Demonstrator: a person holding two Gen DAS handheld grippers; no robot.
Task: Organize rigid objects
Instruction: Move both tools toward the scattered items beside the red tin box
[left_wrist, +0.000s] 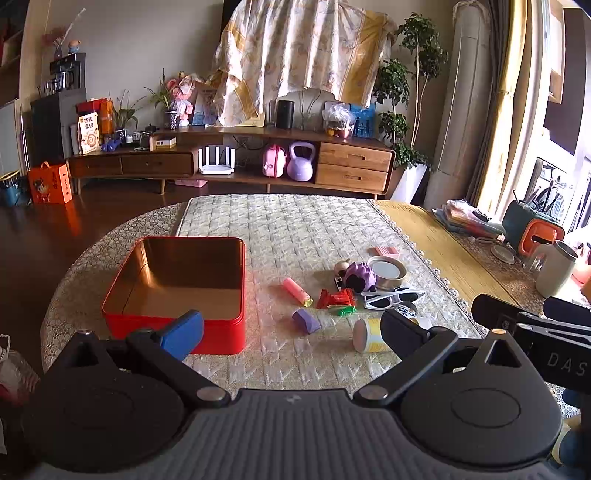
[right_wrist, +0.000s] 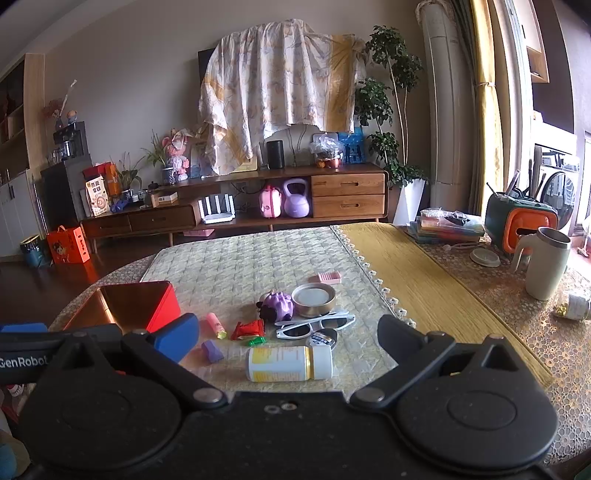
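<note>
We are holding both tongs, left (left_wrist: 291, 330) and right (right_wrist: 288, 338), wide open and empty, above the mat's (right_wrist: 236, 266) near edge, with toys lying beside the red box (left_wrist: 177, 295).

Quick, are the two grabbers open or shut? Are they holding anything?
Left gripper: open, holding nothing.
Right gripper: open, holding nothing, with the bottle lying on the table just ahead of it.

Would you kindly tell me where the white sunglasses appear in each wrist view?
Left wrist: the sunglasses lie right of centre, in front of the round tin lid.
Right wrist: the sunglasses lie at centre, just behind the lying bottle.
Shared landmark: the red tin box, left in both.
</note>
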